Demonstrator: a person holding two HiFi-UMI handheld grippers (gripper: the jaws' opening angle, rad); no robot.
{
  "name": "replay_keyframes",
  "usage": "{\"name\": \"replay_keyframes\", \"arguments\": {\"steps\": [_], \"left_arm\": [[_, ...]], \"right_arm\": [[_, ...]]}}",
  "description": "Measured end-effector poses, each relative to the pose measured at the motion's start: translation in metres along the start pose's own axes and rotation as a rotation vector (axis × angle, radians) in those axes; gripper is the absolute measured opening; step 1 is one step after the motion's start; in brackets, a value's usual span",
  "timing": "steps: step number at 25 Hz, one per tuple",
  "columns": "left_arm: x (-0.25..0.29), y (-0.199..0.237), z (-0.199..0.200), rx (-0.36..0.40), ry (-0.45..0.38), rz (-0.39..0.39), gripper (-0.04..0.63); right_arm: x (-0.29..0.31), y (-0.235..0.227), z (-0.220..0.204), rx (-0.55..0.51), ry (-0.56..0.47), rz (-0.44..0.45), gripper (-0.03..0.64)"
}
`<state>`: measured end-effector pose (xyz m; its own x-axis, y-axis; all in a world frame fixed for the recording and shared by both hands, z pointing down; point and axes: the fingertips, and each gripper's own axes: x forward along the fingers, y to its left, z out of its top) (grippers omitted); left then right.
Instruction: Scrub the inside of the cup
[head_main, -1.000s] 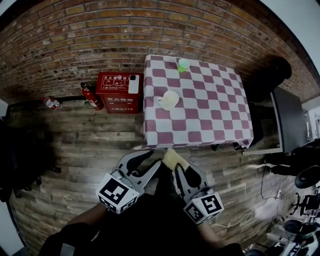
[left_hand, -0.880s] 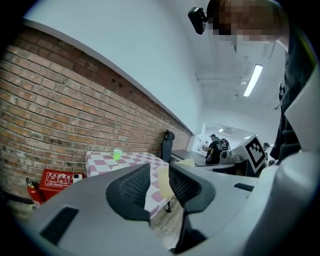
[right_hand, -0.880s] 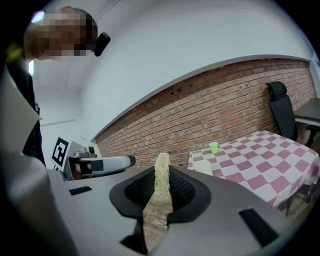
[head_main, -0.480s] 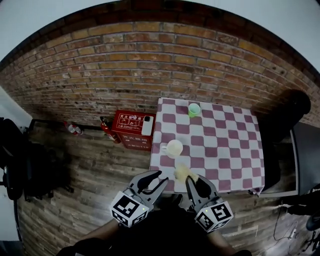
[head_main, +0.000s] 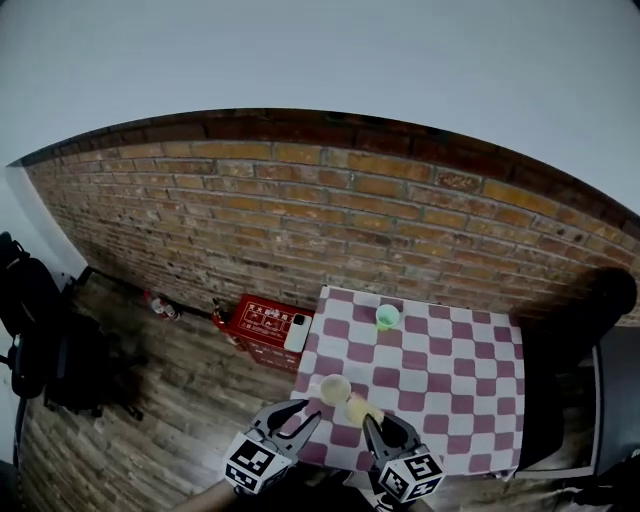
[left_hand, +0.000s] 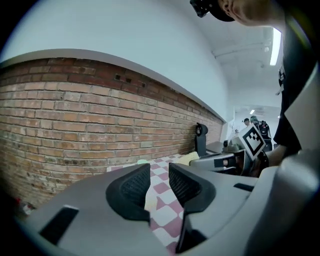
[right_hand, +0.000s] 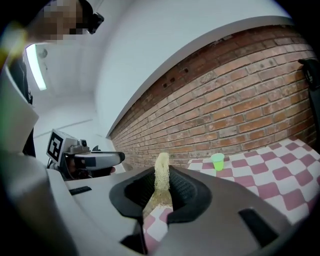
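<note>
1. The right gripper (head_main: 385, 428) is nearest, over the table's near edge. Its jaws are clamped on a yellow sponge (right_hand: 162, 175), which stands upright between the pads.
2. The left gripper (head_main: 303, 414) is beside it, by the near left corner. Its jaws are a narrow gap apart with nothing between them; only checked cloth shows through.
3. A cream cup (head_main: 335, 388) stands upright on the table (head_main: 470, 400) near the left edge. It is just beyond both grippers, and neither touches it.
4. A green cup (head_main: 387, 316) stands at the far edge, well apart.
5. A red box (head_main: 262, 322) sits on the floor against the brick wall (head_main: 300, 220), off the table's far left corner.
6. This looks like the approach, with scrubbing not yet begun. The cream cup is probably the target. Next, the left gripper would need to open wider and steady the cup, while the right lowers the sponge into its mouth.
</note>
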<state>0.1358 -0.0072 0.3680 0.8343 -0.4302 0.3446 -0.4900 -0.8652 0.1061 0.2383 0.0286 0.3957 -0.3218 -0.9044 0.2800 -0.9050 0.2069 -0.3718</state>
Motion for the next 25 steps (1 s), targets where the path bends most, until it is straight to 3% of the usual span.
{"name": "replay_keyframes", "arguments": {"steps": [4,8,12,17,20,25], "left_arm": [[0.020,0.046,-0.017,0.044,0.027,0.018,0.124],[0.049,0.077,-0.054,0.066,0.116,-0.049,0.124],[0.082,0.090,-0.116,0.135,0.271,-0.137,0.126],[0.105,0.095,-0.153,0.240,0.377,-0.261,0.151],[0.113,0.101,-0.167,0.320,0.407,-0.283,0.152],[0.127,0.107,-0.186,0.435,0.451,-0.289,0.150]], "right_arm": [[0.033,-0.016,-0.001,-0.047,0.031,-0.025,0.077],[0.066,-0.036,-0.012,-0.110,0.098,-0.087,0.077],[0.102,-0.049,-0.049,-0.204,0.309,-0.064,0.077],[0.139,-0.039,-0.066,-0.281,0.493,0.031,0.077],[0.155,-0.033,-0.084,-0.329,0.591,0.056,0.077],[0.180,-0.042,-0.122,-0.464,0.766,0.025,0.077]]}}
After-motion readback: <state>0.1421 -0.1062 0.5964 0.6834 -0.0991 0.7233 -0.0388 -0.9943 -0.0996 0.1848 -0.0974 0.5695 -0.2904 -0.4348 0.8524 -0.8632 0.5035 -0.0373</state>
